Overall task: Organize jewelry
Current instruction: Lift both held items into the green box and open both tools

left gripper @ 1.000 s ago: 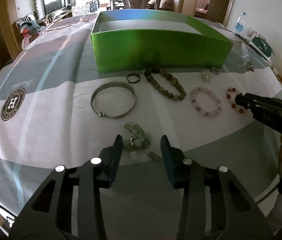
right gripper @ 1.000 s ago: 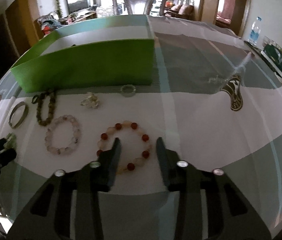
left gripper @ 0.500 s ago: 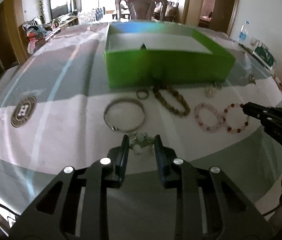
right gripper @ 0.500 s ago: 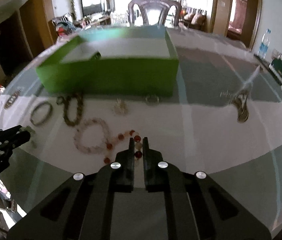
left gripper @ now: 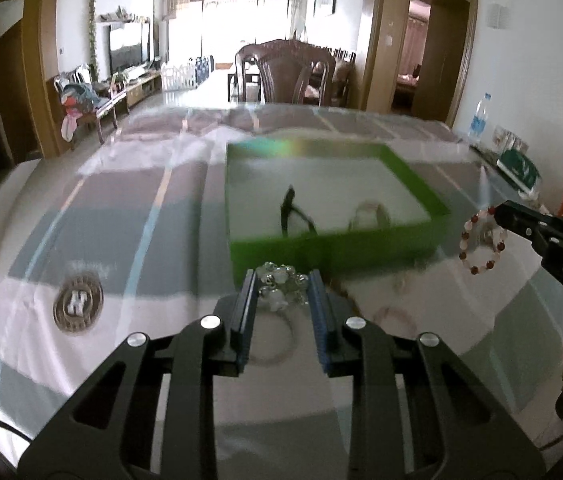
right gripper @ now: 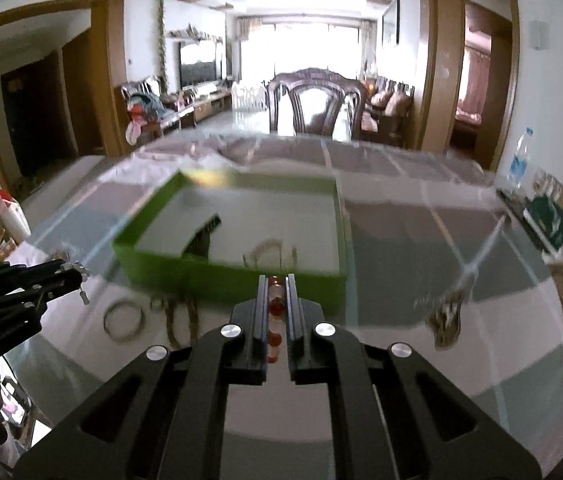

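Left gripper (left gripper: 282, 285): our fingers clamp the pale green bracelet (left gripper: 281, 280), lifted off the desk (left gripper: 81, 220).
Right gripper (right gripper: 277, 300): clamped on the red-and-white bracelet (right gripper: 275, 312).
Ahead: green box (left gripper: 337, 248) blocks us; silver bangle (right gripper: 121, 320) near the desk's front edge.

The bench (left gripper: 129, 216) is topped with glossy glass, and the green box (right gripper: 241, 276) looks like matt card.

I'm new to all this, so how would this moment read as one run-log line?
left gripper: shut on pale green bracelet, lifted | right gripper: shut on red-and-white bracelet, lifted | green box: ahead, open
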